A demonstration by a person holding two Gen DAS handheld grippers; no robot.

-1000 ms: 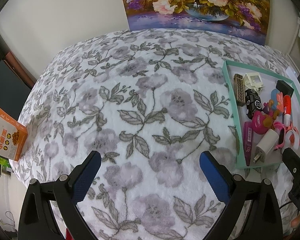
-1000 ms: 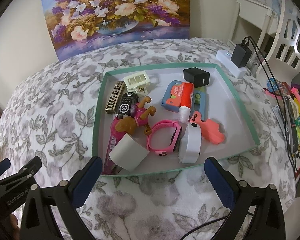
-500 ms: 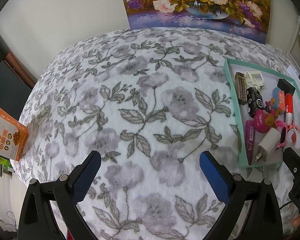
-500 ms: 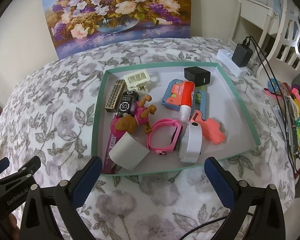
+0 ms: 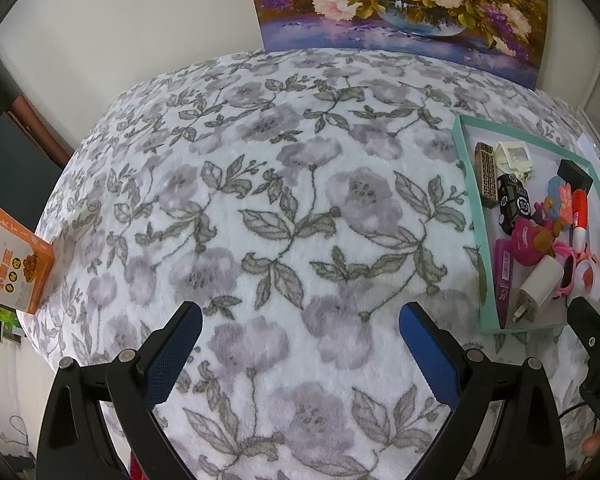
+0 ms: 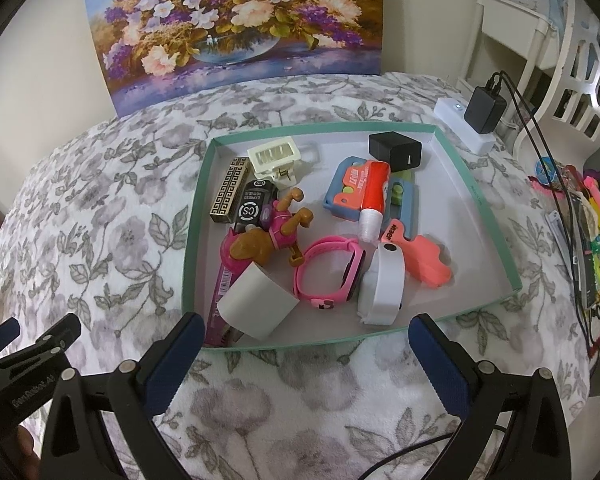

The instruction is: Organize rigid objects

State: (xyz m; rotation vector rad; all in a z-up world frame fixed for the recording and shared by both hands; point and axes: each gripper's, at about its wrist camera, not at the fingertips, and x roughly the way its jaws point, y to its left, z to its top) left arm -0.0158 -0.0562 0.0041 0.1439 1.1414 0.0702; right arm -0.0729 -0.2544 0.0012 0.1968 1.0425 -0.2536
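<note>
Hovering over the floral blanket (image 5: 284, 216), the left gripper (image 5: 300, 344) has its jaws spread and holds nothing; the blanket under it carries no item. An orange box (image 5: 10, 256) sits at the far left edge of the bed.

To the right, the tray (image 6: 476, 200) holds all the small items in one loose, overlapping pile. The right gripper (image 6: 304, 360) hangs just near of the tray's near rim, jaws spread, holding nothing.

Progress: the items are gathered in the tray but not sorted or aligned. This fits either a tray still to be unpacked onto the blanket or a collection just completed. The pictures do not settle which.

Count in the tray, left to right:
- patterned bar (image 6: 229, 191): one
- magenta packet (image 6: 220, 292): one
- black "CS" item (image 6: 254, 206): one
- cream clip (image 6: 274, 159): one
- toy dog (image 6: 274, 236): one
- white charger (image 6: 256, 306): one
- pink watch (image 6: 332, 268): one
- blue toy (image 6: 340, 196): one
- red-white tube (image 6: 374, 196): one
- white band (image 6: 382, 284): one
- black cube (image 6: 396, 150): one
- coral toy (image 6: 420, 260): one

Right of the bed, a black plug (image 6: 485, 110) sits in a power strip.
</note>
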